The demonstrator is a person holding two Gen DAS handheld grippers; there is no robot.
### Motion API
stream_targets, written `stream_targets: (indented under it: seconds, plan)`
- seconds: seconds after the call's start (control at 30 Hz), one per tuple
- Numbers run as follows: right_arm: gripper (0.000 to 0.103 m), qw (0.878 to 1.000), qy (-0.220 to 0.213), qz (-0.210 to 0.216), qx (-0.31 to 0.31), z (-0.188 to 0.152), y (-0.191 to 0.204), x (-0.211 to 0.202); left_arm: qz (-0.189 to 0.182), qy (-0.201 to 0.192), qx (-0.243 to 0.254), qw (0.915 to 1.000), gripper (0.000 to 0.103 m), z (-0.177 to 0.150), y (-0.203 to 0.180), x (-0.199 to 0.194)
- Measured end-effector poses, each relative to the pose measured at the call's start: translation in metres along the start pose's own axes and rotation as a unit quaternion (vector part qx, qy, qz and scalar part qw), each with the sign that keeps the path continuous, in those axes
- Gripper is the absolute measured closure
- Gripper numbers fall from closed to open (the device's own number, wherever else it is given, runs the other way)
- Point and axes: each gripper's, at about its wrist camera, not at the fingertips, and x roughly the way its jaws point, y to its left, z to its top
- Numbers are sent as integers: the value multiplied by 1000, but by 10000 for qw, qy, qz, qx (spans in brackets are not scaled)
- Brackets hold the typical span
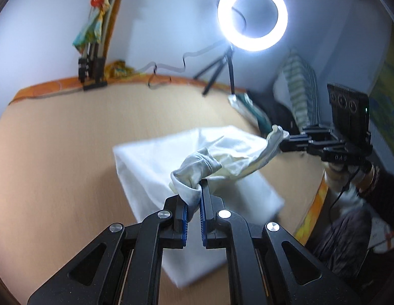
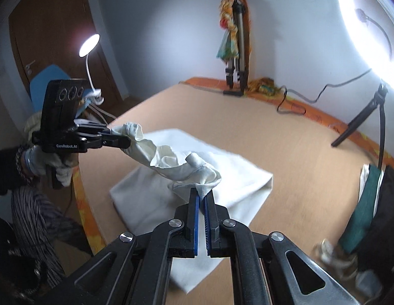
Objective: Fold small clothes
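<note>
A small white garment (image 1: 230, 152) hangs stretched in the air between my two grippers, above a white folded cloth (image 1: 197, 185) that lies on the wooden table (image 1: 69, 139). My left gripper (image 1: 194, 190) is shut on one bunched end of the garment. My right gripper (image 1: 282, 137) is shut on the other end, up and to the right. In the right wrist view my right gripper (image 2: 202, 193) pinches the near end of the garment (image 2: 171, 162), and my left gripper (image 2: 120, 137) holds the far end at the left, over the flat cloth (image 2: 235, 178).
A lit ring light on a tripod (image 1: 252, 17) stands at the table's back edge, with a cable (image 1: 166, 68). A folded tripod with colourful cloth (image 1: 95, 50) leans on the wall. Striped and dark clothes (image 1: 298, 94) lie at the right. A desk lamp (image 2: 89, 45) glows at the left.
</note>
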Motion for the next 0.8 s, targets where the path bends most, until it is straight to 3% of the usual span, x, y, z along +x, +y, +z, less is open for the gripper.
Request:
stream_targets:
  seconds: [0.27,0.4,0.47,0.57,0.63,0.7,0.8]
  plan:
    - [100,9973,340,-480,-449,-53,24,9,410,524,626,9958,93,-46,-19,6]
    - [95,9942,553,-620,-688,-79,32,-5,533,745,809,9925,91,-61,-24,-11]
    - [90,9957,523,-579,-496,-86,29,-16,519,742,740,9931,91,-65,-23,-21]
    - [72,9983,366,-246,368,-84,14,-27,341,589,167,9975,79,-64,-13,-35]
    - [70,9939,331,133,1046,-82,2,-25,125,473,-498,9976,74,-62,0,-38]
    - [67,9838,348,461,1699,-81,-9,-17,-132,502,-1023,9934,73,-63,9,-32]
    - [67,9633,408,786,2536,-88,-23,-2,-516,759,-1730,9806,73,-70,17,-12]
